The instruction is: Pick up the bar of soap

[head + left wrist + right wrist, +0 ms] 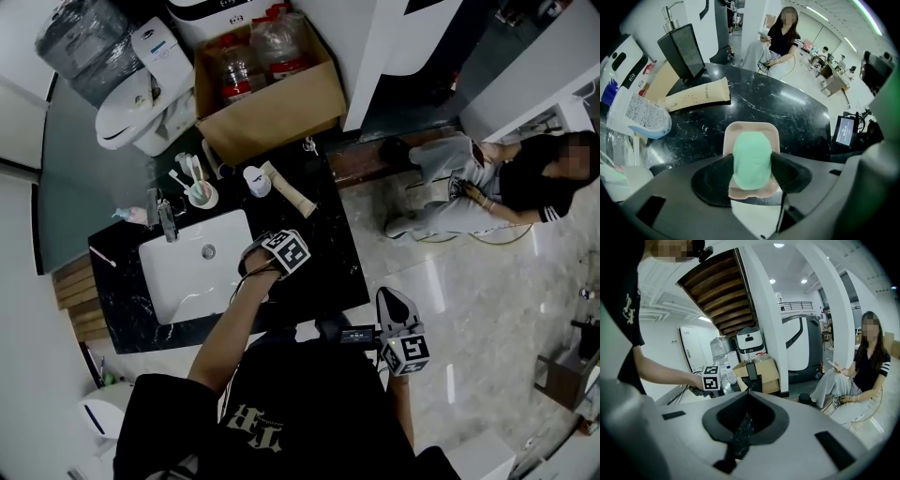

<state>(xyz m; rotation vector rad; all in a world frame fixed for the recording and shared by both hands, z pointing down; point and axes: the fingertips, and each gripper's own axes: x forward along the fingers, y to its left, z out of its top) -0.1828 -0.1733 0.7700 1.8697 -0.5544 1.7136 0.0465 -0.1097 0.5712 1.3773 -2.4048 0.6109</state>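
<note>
The bar of soap (pixel 751 159) is pale green and rests on a beige soap dish (pixel 750 129) on the black countertop (pixel 787 112). My left gripper (pixel 752 172) reaches over the dish, and both dark pads (pixel 791 172) press the soap's sides. In the head view the left gripper (pixel 255 264) sits at the counter's middle, just right of the sink; the soap is hidden beneath it. My right gripper (pixel 394 307) hangs off the counter's front right corner. Its jaws (pixel 746 420) are shut with nothing between them.
A white sink (pixel 192 262) is set into the counter's left half. A cream tube (pixel 693 96), a black pump dispenser (pixel 684 49) and a toothbrush cup (pixel 199 187) stand behind. A cardboard box (pixel 267 94) with bottles sits beyond. A person (pixel 506 183) sits on the floor, right.
</note>
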